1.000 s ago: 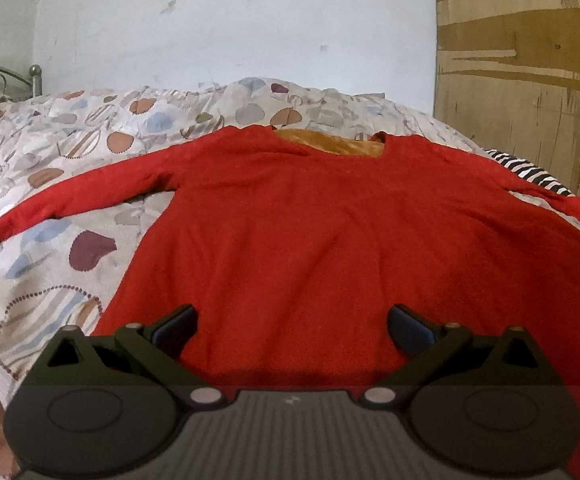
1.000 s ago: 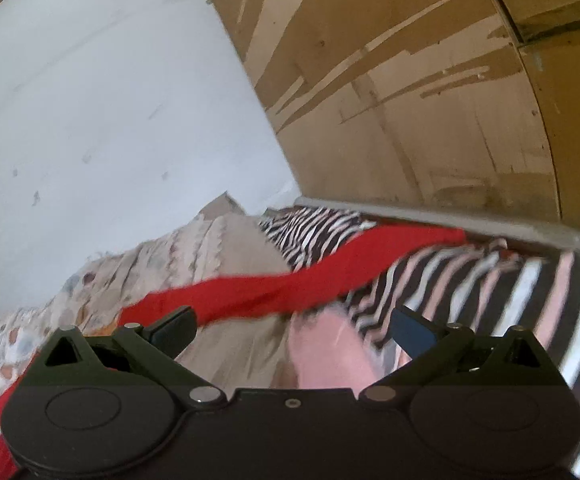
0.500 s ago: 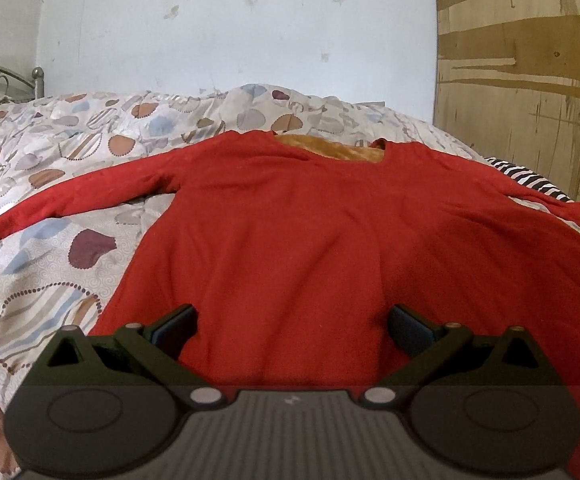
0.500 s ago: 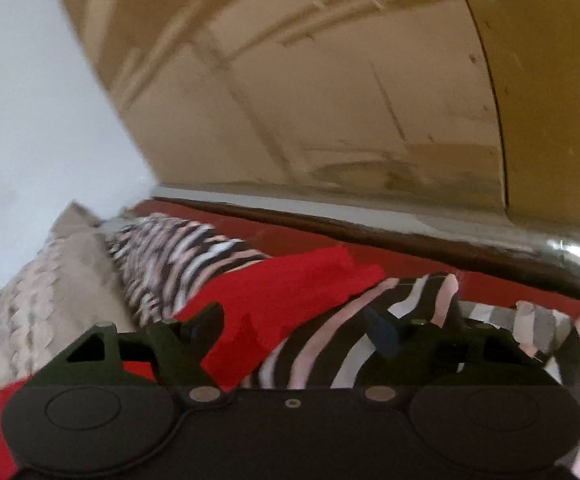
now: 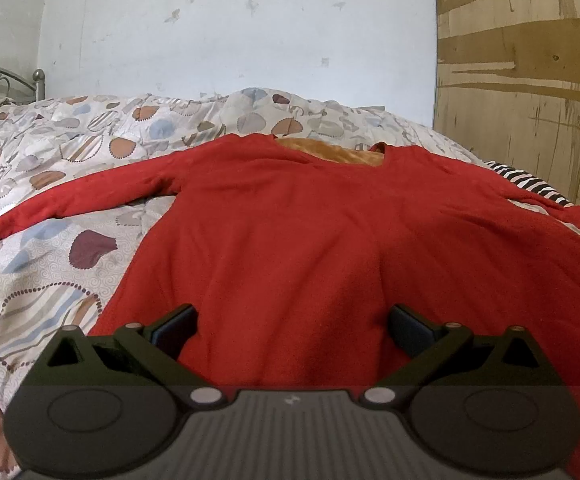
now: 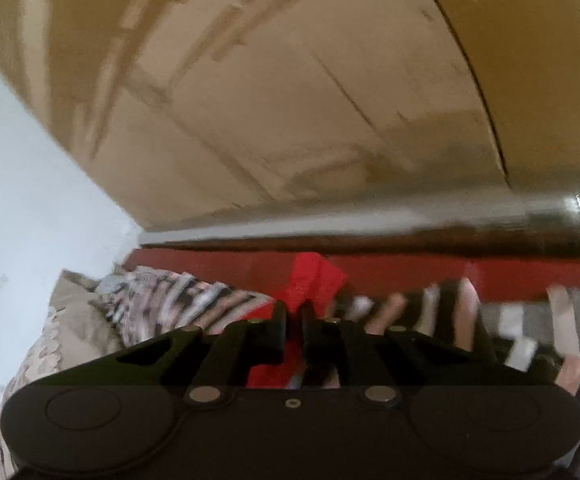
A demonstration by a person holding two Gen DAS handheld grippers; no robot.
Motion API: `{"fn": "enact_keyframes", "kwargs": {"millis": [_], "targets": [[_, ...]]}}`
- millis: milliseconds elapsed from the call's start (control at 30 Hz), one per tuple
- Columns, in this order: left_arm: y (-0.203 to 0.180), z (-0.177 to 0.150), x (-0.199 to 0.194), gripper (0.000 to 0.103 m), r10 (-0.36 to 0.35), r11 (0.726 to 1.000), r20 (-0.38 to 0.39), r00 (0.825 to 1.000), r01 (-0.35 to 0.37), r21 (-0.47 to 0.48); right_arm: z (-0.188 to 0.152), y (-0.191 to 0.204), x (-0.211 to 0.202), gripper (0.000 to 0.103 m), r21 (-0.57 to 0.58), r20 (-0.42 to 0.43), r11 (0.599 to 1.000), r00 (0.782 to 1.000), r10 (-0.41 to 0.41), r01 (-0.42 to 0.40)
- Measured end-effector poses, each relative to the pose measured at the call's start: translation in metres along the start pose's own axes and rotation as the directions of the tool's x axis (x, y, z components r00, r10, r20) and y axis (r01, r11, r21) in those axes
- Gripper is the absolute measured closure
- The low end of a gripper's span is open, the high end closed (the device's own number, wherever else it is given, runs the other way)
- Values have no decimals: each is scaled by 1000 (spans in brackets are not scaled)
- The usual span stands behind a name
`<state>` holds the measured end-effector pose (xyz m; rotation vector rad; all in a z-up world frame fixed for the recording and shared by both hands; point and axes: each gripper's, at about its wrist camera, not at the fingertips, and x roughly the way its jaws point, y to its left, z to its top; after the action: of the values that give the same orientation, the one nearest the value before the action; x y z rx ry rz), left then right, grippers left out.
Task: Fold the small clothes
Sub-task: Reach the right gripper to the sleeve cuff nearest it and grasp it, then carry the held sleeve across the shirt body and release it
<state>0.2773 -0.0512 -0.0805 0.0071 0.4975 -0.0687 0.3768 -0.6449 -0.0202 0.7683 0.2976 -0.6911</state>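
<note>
A red long-sleeved top [image 5: 290,232] lies spread flat on the bed, neck away from me, with an orange lining at the collar [image 5: 329,152]. Both sleeves stretch out sideways. My left gripper [image 5: 291,326] is open and empty, low over the top's hem. In the right wrist view, my right gripper [image 6: 293,316] is shut on the end of the red sleeve [image 6: 309,280], which sticks up past the fingertips over a striped cloth [image 6: 429,312]. This view is blurred.
A patterned quilt [image 5: 70,168] covers the bed. A black, white and pink striped cloth [image 5: 529,184] lies at the right edge. A wooden panel [image 6: 290,100] and a metal rail [image 6: 489,220] stand close behind it. A white wall is at the back.
My right gripper moved along the sleeve to its end and closed on it. My left gripper stayed open over the hem, hardly moving.
</note>
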Motion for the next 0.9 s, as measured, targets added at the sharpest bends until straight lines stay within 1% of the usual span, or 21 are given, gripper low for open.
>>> {"fn": "enact_keyframes", "kwargs": {"millis": [67,167,267,367,433,533,633,733,833,900], "targets": [[0,0,0,0,0,1000,1,1000,0,0,5,20,-11,97,-78,29,997,999,32,-30],[0,0,0,0,-1,1000,0,1000,1,-1,13,59,-34,97,-207,61,974,992,111,-96],[0,-1,-1,1,-2,1000,2,1000,2,-3,15,99,-59,98,-340,82,927,976,200,-161],[0,0,-1,1,-7,1000,9,1000,8,-15,7,144,-89,98,-458,76,857,950,302,-236],[2,3,-1,1,-19,999,7,1000,20,-33,-2,174,-110,98,-514,47,804,926,376,-300],[11,12,-7,0,-38,997,6,999,38,-74,-19,212,-139,98,-575,-9,724,888,460,-381],[29,22,-22,0,-34,986,38,999,40,-162,-43,247,-165,98,-612,-83,643,846,527,-461],[51,31,-40,0,-22,970,65,998,38,-241,-72,276,-188,98,-646,-175,540,794,583,-539],[75,41,-55,0,39,955,88,995,-11,-297,-105,296,-209,98,-642,-298,441,734,611,-628],[89,46,-62,0,81,947,100,992,-45,-318,-130,306,-222,98,-646,-375,362,692,617,-673]]}}
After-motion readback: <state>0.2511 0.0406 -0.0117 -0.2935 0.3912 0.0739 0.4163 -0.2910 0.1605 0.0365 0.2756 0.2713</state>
